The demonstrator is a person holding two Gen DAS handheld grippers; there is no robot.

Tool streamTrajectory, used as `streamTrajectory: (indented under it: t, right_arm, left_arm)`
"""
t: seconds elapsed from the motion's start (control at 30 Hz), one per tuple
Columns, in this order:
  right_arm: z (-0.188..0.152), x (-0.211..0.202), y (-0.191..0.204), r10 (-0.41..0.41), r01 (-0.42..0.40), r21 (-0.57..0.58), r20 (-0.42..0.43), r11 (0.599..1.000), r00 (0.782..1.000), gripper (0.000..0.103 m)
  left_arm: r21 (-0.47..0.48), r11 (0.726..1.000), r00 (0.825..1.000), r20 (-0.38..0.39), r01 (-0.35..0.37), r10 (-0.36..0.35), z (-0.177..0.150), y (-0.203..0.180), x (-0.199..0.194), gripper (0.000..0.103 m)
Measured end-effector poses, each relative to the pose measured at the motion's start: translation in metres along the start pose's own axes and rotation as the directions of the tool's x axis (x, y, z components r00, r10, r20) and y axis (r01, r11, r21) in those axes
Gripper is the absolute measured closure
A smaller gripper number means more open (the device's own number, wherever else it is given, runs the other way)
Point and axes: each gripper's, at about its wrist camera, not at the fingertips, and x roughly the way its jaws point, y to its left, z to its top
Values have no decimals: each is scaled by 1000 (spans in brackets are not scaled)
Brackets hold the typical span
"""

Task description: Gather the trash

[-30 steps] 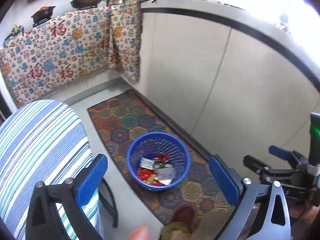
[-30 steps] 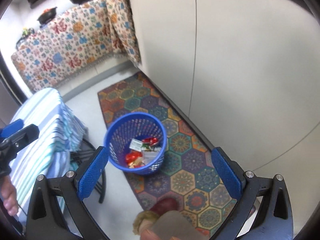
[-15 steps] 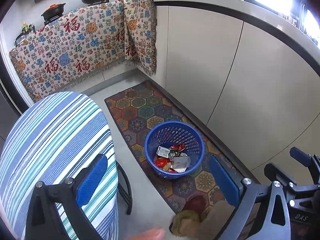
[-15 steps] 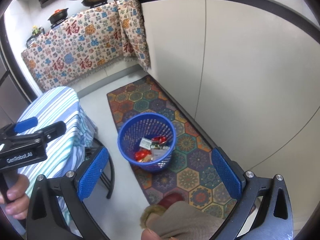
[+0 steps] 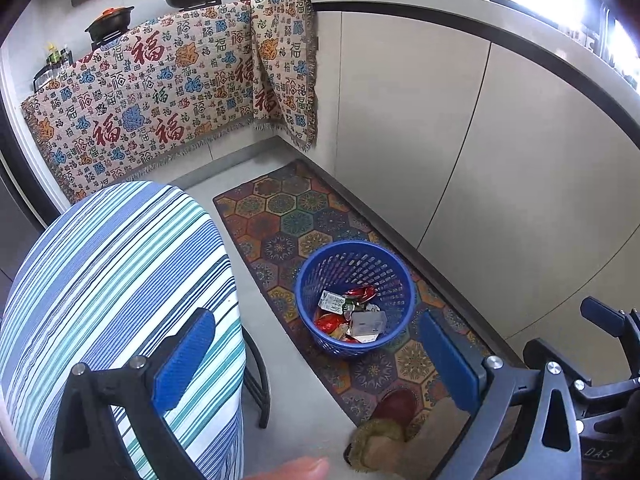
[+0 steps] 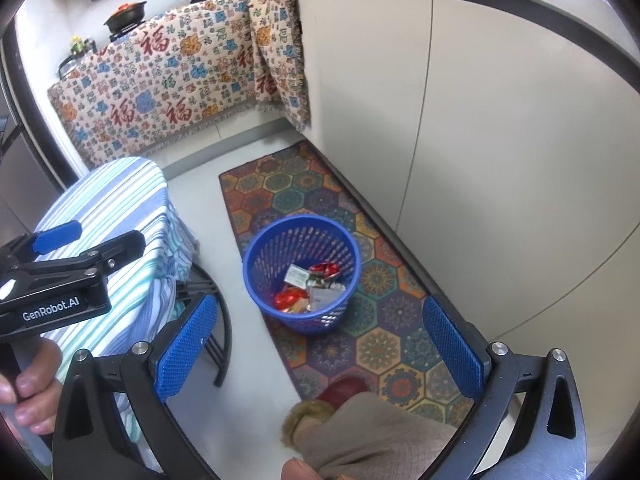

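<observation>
A blue perforated basket (image 5: 316, 280) (image 6: 260, 276) stands on a patterned rug on the floor. Inside it lie crumpled wrappers (image 5: 352, 314) (image 6: 310, 286), red, white and silver. My left gripper (image 5: 316, 360) hovers high above the floor, open and empty, with the basket showing between its blue pads. My right gripper (image 6: 316, 348) is open and empty too, with the basket just beyond its fingers. The left gripper's body (image 6: 60, 272) shows at the left of the right wrist view, held by a hand.
A stool under a blue-striped cloth (image 5: 112, 280) (image 6: 112, 208) stands left of the basket. Beige cabinet doors (image 5: 460, 152) run along the right. A patterned cloth (image 5: 160, 92) hangs over the far counter with pans on top. A slippered foot (image 6: 344, 396) rests on the rug (image 6: 384, 320).
Both grippers have risen and pulled back from the basket, so it looks smaller and farther. More of the counter and hanging cloth has come into view. Both stay open.
</observation>
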Motion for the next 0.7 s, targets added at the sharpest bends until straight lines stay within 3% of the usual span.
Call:
streamTrajectory:
  t: [0.7]
  right_arm:
    - [-1,2,-3,9,-9,9,-7,1000,1000,0]
  left_arm:
    - [8,1000,1000,-9,7,-7,-3,4,0,0]
